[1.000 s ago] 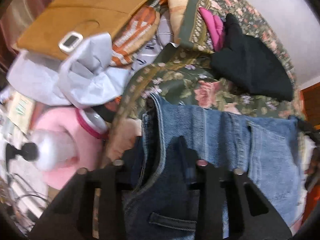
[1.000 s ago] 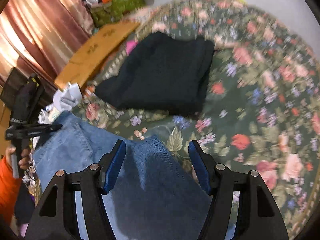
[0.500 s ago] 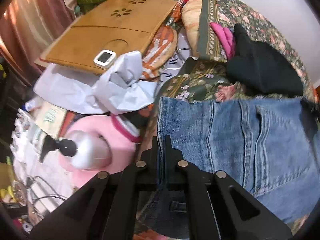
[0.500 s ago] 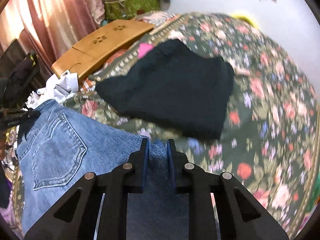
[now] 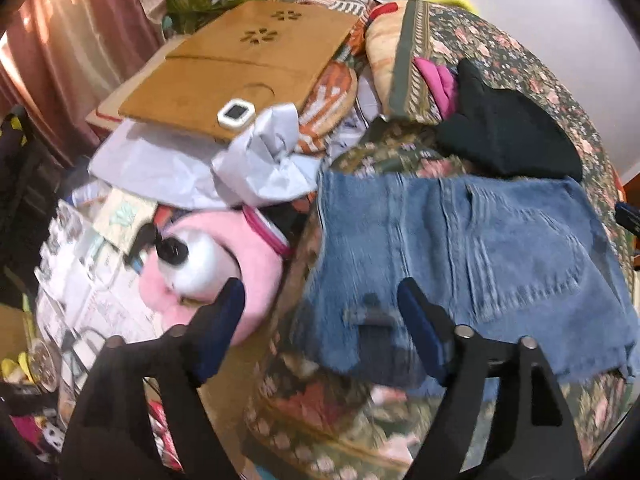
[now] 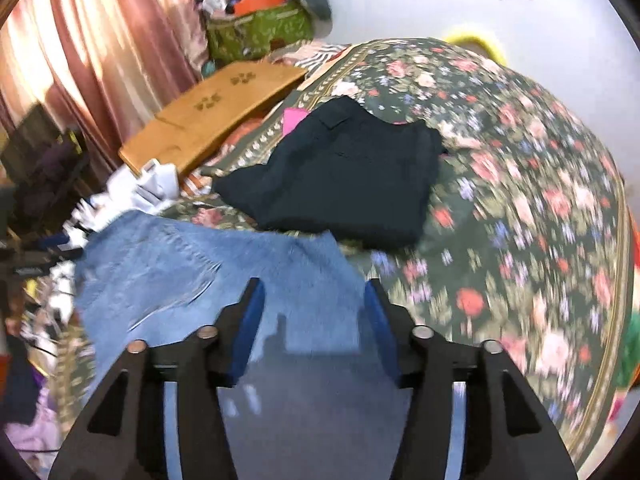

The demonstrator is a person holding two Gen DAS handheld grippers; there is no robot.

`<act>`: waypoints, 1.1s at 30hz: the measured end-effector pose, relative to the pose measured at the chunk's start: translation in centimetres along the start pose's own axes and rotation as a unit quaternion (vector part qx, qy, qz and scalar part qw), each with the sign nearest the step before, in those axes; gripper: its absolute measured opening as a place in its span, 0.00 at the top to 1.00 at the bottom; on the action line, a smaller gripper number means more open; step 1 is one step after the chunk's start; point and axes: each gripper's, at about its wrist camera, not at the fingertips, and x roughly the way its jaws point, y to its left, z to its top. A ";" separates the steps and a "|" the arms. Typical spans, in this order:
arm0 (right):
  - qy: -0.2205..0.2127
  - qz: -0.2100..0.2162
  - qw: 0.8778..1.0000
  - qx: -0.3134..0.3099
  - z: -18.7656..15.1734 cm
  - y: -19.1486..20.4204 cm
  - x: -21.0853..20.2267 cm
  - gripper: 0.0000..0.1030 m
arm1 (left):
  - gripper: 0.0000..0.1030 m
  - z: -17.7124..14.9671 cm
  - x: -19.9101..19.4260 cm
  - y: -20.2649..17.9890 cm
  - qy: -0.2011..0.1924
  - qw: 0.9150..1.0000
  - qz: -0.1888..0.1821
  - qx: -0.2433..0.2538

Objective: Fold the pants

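Jeans [image 5: 460, 240]: faded blue denim, coarse weave, matt, stitched seams. Bedspread [image 6: 520, 168]: floral printed cloth, matt. Black garment [image 6: 352, 176]: soft dark cloth, matt. Board [image 5: 240, 76]: light wood, smooth, pierced flower cut-outs. Paper [image 5: 256, 160]: white, crumpled. Pink toy [image 5: 240, 264]: plush, fuzzy. Curtain [image 6: 80, 52]: pink cloth, slight sheen. Gripper fingers [image 6: 248, 332]: black matt plastic, blue pads, metal pins.

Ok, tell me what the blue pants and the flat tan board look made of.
Blue pants: looks like denim, matte faded blue, with stitched seams and a back pocket. Tan board: probably wood or bamboo, smooth with flower-shaped cut-outs; blur leaves it uncertain.
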 end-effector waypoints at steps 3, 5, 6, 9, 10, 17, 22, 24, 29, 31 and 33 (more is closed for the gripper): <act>0.003 0.003 1.000 0.015 -2.6 -0.4 -2.2 0.50 | 0.22 -1.5 0.6 0.4 0.030 0.999 -0.032 -0.027; 0.005 -0.009 1.000 0.018 -4.4 -0.5 -3.2 0.50 | 0.22 -2.4 1.3 0.5 0.051 0.996 -0.056 -0.045; 0.007 -0.017 1.000 0.019 -5.5 -0.6 -3.7 0.50 | 0.22 -2.8 1.6 0.6 0.061 0.994 -0.067 -0.054; 0.013 -0.037 0.999 0.017 -8.4 -0.5 -4.8 0.50 | 0.22 -4.0 2.3 0.9 0.086 0.986 -0.110 -0.090; 0.016 -0.040 0.999 0.016 -9.0 -0.6 -5.0 0.50 | 0.22 -4.3 2.6 1.1 0.095 0.981 -0.130 -0.107; 0.020 -0.051 0.998 0.014 -12.8 -0.6 -5.3 0.49 | 0.22 -5.3 3.5 2.0 0.114 0.955 -0.201 -0.184; 0.014 -0.033 0.998 0.044 -13.8 -1.1 -5.5 0.49 | 0.22 -4.2 5.1 0.8 0.118 0.947 -0.232 -0.191; 0.011 -0.032 0.999 0.042 -14.0 -1.1 -5.6 0.49 | 0.23 -3.4 5.5 -0.3 0.104 0.961 -0.197 -0.164; 0.004 -0.019 0.999 0.051 -14.7 -1.5 -5.9 0.49 | 0.58 -2.4 4.6 -1.7 0.046 0.990 -0.092 -0.099; 0.002 -0.017 0.999 0.052 -14.9 -1.6 -6.0 0.49 | 0.81 -2.2 3.3 -1.6 0.015 0.994 -0.069 -0.083; 0.001 -0.017 0.998 0.055 -15.2 -1.7 -6.2 0.49 | 0.82 -2.0 1.6 -1.2 -0.018 0.996 -0.050 -0.076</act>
